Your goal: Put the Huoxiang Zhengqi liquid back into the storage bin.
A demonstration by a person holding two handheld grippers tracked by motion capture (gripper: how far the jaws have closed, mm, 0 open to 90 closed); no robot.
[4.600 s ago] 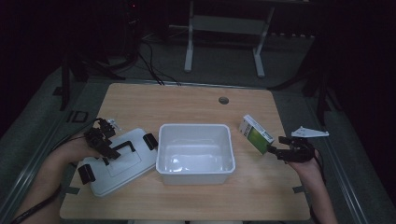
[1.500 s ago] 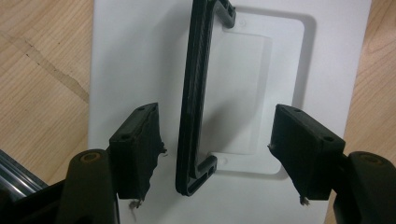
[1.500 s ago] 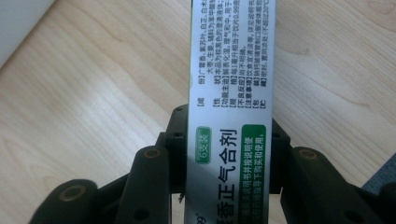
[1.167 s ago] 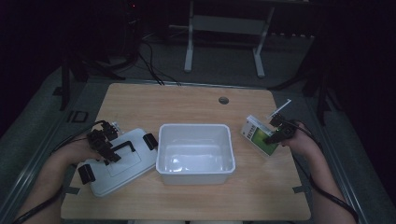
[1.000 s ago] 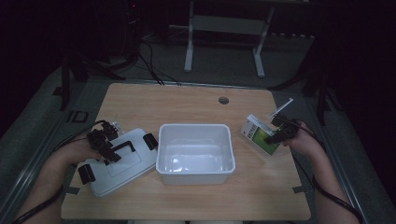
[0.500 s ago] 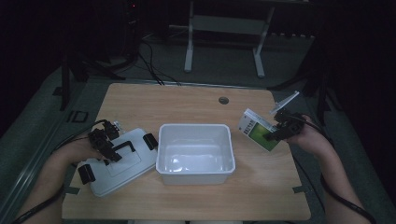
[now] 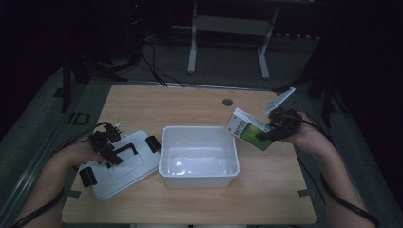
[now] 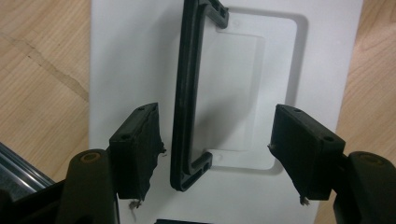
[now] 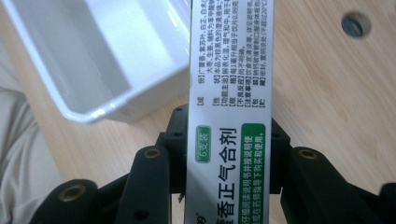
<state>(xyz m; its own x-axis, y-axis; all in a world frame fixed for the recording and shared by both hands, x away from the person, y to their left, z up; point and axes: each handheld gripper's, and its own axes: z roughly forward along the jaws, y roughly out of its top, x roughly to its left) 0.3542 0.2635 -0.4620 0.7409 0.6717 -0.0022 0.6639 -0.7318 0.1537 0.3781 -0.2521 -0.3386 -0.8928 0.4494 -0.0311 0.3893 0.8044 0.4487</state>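
The right gripper [image 7: 267,133] pinches a green-and-white printed carton [image 7: 248,134] beside the white plastic tub [image 7: 198,176] – the left gripper [image 8: 217,154], jaws spread, straddles the white lid's black handle [image 8: 187,93] – pale wooden table [image 7: 190,102], dark room

A white and green medicine box [image 7: 250,132], printed with Chinese text and a barcode on its white end, is held off the table, tilted, just beyond the right rim of the bin. The white rectangular bin [image 7: 198,156] sits open and empty in the middle of the table. Its white lid [image 7: 119,164], with a black handle [image 8: 187,88] lying flat along its recessed centre and black clips at its ends, lies flat on the table just left of the bin.
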